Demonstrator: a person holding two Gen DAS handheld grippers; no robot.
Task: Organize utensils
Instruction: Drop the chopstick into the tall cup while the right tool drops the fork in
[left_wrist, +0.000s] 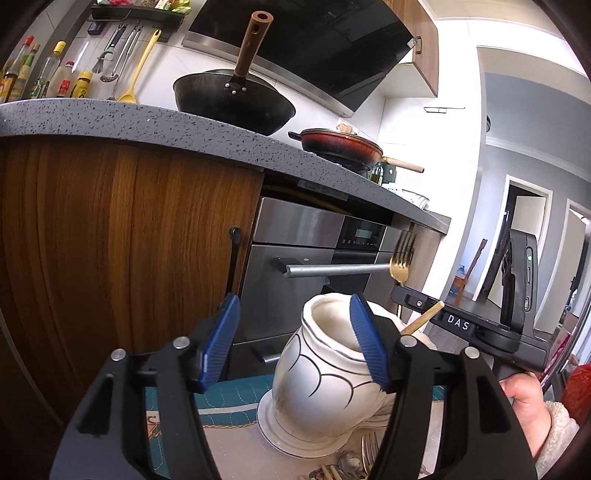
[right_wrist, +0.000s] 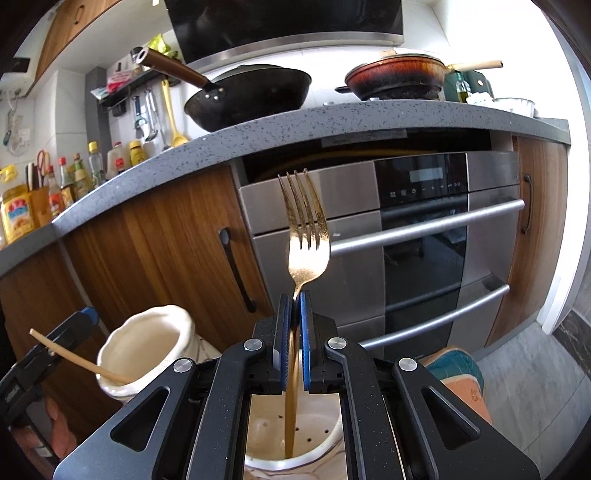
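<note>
My right gripper is shut on a gold fork, tines up; its handle hangs down into a white holder with drain holes right below. The fork and the right gripper's body also show in the left wrist view. My left gripper is open, its blue pads astride the rim of a white ceramic jar with black curved lines. That jar holds a wooden chopstick, and the chopstick's tip shows in the left wrist view.
The jar stands on a white plate on a teal-edged mat. A silver fork and chopstick ends lie by the plate. Wooden cabinets, a steel oven and a grey counter with two pans stand ahead.
</note>
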